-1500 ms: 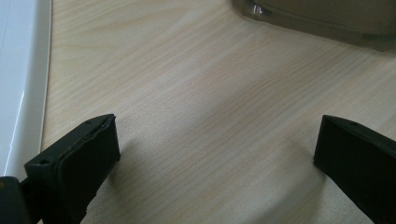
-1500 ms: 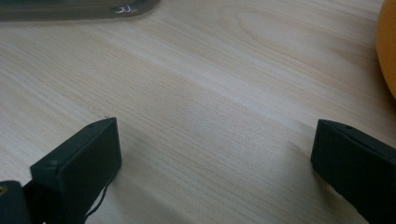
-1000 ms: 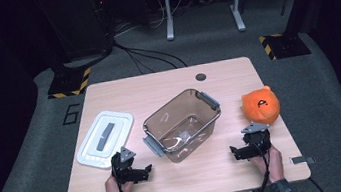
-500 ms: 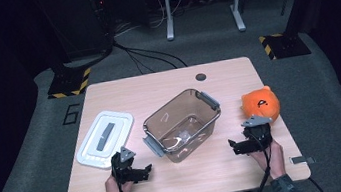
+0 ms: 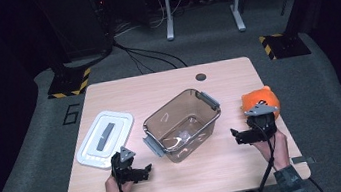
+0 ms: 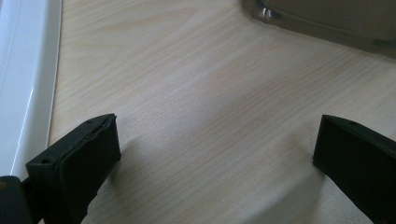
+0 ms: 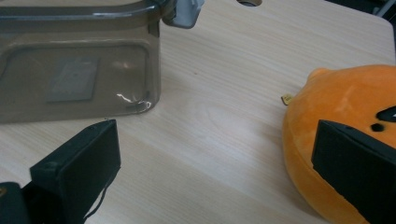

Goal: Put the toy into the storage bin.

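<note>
Now right claw (image 5: 242,135) wide apart beside orange plush (image 5: 259,99).

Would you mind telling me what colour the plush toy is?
The plush toy is orange, clearest in the right gripper view.

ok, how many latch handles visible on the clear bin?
2. One grey latch handle on the clear bin at its far-right end, one grey latch handle at its near-left end. None seems hidden.
</note>
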`<state>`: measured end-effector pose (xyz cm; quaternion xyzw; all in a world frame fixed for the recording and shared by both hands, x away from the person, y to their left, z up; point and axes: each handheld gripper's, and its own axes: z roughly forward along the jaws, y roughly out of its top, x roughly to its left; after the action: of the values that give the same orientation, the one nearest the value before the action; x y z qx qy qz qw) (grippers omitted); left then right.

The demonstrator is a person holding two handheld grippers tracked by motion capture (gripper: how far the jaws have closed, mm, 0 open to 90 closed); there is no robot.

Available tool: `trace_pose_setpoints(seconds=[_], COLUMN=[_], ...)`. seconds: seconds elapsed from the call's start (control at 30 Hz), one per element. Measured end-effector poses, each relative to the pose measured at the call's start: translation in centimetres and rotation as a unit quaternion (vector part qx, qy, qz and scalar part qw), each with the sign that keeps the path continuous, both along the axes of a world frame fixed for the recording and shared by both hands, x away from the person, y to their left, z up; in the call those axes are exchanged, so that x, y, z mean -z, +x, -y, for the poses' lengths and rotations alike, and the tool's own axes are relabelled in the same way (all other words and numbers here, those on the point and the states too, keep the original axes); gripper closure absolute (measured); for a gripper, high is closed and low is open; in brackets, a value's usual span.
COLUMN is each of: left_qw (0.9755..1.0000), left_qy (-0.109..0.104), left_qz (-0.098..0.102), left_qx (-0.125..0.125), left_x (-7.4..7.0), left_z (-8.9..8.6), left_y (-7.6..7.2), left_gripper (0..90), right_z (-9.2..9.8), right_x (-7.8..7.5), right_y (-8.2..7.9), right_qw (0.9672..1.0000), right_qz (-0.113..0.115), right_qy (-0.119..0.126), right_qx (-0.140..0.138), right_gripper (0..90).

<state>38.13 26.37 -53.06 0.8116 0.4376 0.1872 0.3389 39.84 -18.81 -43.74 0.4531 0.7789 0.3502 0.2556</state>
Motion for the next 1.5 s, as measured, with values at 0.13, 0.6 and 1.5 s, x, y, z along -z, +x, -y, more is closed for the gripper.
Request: trace_pose_setpoints(seconds=[0.13,0.6,1.5], left_qw=[1.0000,1.0000,1.0000], left_qy=[0.003,0.002,0.001], left_qz=[-0.002,-0.002,0.000], left_qx=[0.003,0.002,0.000], left_x=[0.0,0.0,0.0], left_z=[-0.1,0.0,0.0], left_y=[0.0,0.0,0.0], left_gripper=[0.4,0.4,0.4], right_z=[0.3,1.5,5.9], right_x=[-0.8,-3.0,-3.4], right_y=[0.3,2.0,7.4], right_qw=[1.0000,0.9997,0.9936], right_qz=[0.002,0.012,-0.029], right_qy=[-0.002,-0.006,-0.007], right_qx=[0.005,0.020,0.109], right_gripper=[0.4,0.0,0.0])
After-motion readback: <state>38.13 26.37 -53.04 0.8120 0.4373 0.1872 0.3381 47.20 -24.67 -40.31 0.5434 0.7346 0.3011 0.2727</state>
